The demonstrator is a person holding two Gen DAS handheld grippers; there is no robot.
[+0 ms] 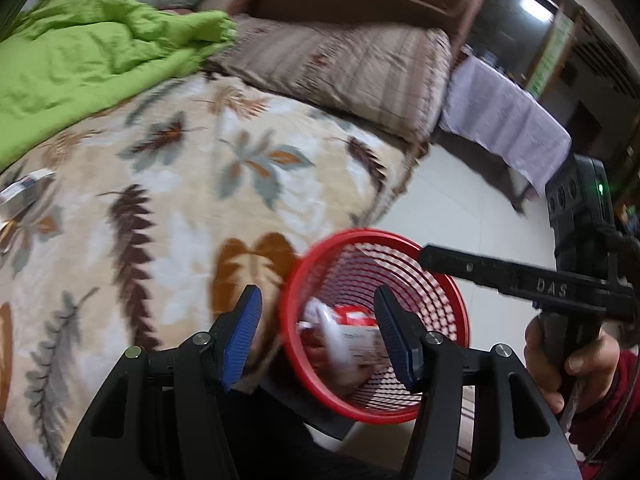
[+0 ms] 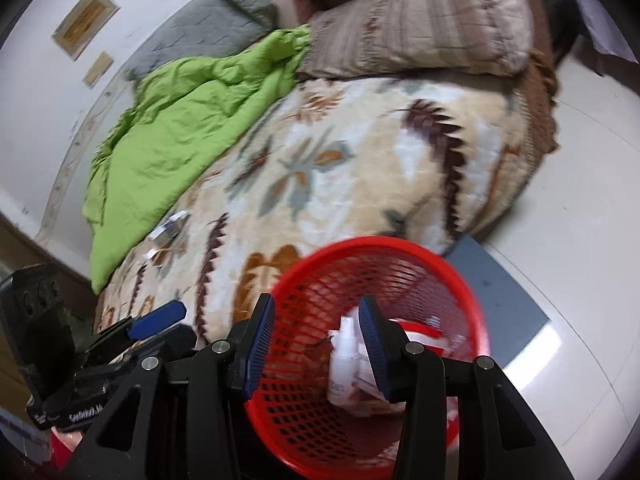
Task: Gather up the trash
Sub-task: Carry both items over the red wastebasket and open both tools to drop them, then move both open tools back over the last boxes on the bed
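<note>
Right wrist view shows both grippers' jaws spread and empty above the red mesh plastic basket (image 2: 372,320) beside the leaf-patterned bed (image 2: 360,168), where remaining flat paper wrappers (image 2: 170,230), probably light and flimsy, suit an edge pinch.

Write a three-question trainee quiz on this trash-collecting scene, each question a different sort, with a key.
1. True or false: the red mesh basket already holds trash.
2. Multiple choice: the small wrapper left on the leaf-print blanket lies nearest to A) the green quilt B) the striped pillow C) the floor mat.
3. Fill in: both the left gripper and the right gripper have their jaws ____.

Key: 1 true; 2 A; 3 open, holding nothing.
</note>
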